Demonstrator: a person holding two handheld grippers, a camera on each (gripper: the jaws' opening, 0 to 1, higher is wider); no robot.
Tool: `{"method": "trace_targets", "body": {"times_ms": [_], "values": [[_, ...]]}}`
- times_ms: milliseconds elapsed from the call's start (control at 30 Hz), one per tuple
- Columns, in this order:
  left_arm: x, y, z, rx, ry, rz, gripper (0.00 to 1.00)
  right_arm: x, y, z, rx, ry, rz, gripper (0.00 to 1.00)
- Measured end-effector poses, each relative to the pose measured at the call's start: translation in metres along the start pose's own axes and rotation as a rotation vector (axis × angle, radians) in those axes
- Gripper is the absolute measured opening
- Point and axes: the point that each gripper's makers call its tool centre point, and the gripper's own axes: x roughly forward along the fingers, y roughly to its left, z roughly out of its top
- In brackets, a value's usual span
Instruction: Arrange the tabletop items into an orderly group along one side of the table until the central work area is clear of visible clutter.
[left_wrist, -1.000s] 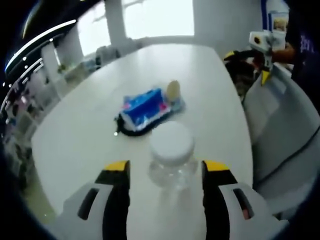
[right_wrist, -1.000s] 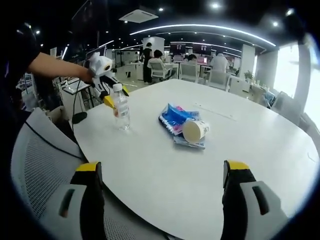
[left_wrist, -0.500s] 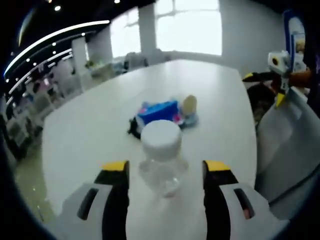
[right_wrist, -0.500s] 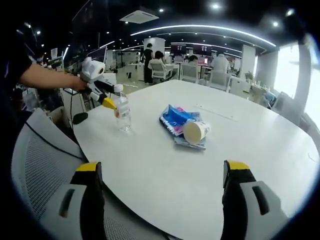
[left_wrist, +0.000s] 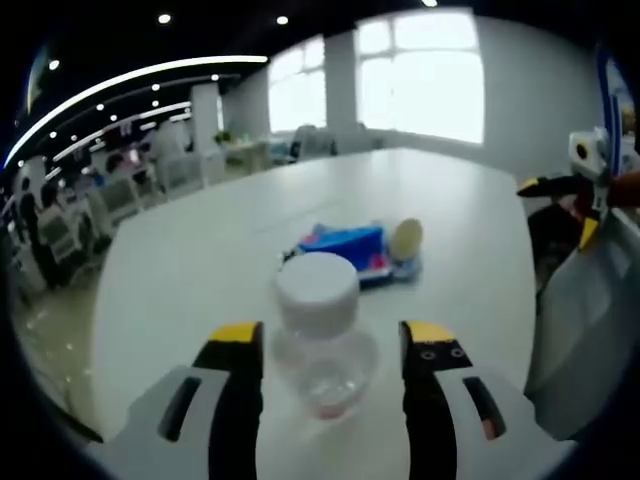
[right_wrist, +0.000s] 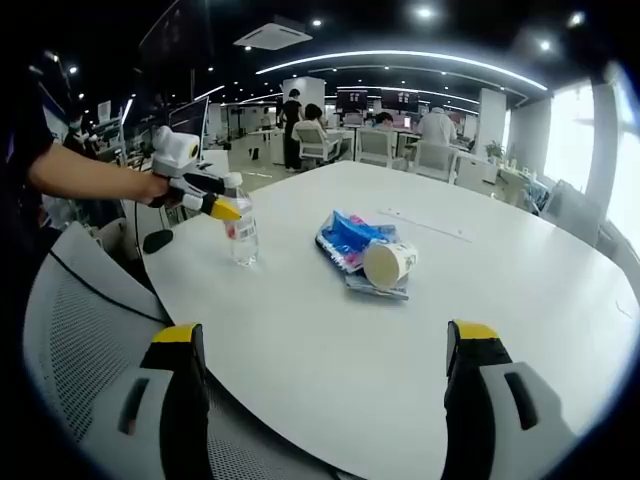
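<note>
A clear plastic bottle (left_wrist: 318, 345) with a white cap stands on the white table (left_wrist: 180, 270) between the jaws of my left gripper (left_wrist: 332, 332); the jaws flank it with a thin gap showing. In the right gripper view the bottle (right_wrist: 243, 232) stands near the table's left edge, with the left gripper (right_wrist: 228, 208) at its neck, held by a person's hand. A blue snack packet (right_wrist: 348, 238) and a paper cup (right_wrist: 386, 264) on its side lie mid-table. My right gripper (right_wrist: 325, 335) hangs open over the near table edge, holding nothing.
A grey mesh chair (right_wrist: 80, 330) stands by the table at the left of the right gripper view. The packet (left_wrist: 345, 245) and cup (left_wrist: 405, 238) lie beyond the bottle, and the right gripper (left_wrist: 565, 208) shows at the far right. Desks and people fill the background.
The left gripper has swung down from above the bottle to level with its neck, so its view now looks across the table. Bottle, packet, cup and right gripper stayed put.
</note>
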Motion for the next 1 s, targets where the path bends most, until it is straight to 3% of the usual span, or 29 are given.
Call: {"method": "trace_targets", "body": {"times_ms": [367,1000], "values": [[0.007,0.011,-0.006,-0.099,-0.031,0.062,0.45,0.001,0.000,-0.001,-0.001,0.004,0.000,1.00],[0.009,0.012,-0.005,-0.105,-0.040,0.117,0.43,0.000,-0.001,0.002,-0.010,-0.015,-0.007,1.00]]}}
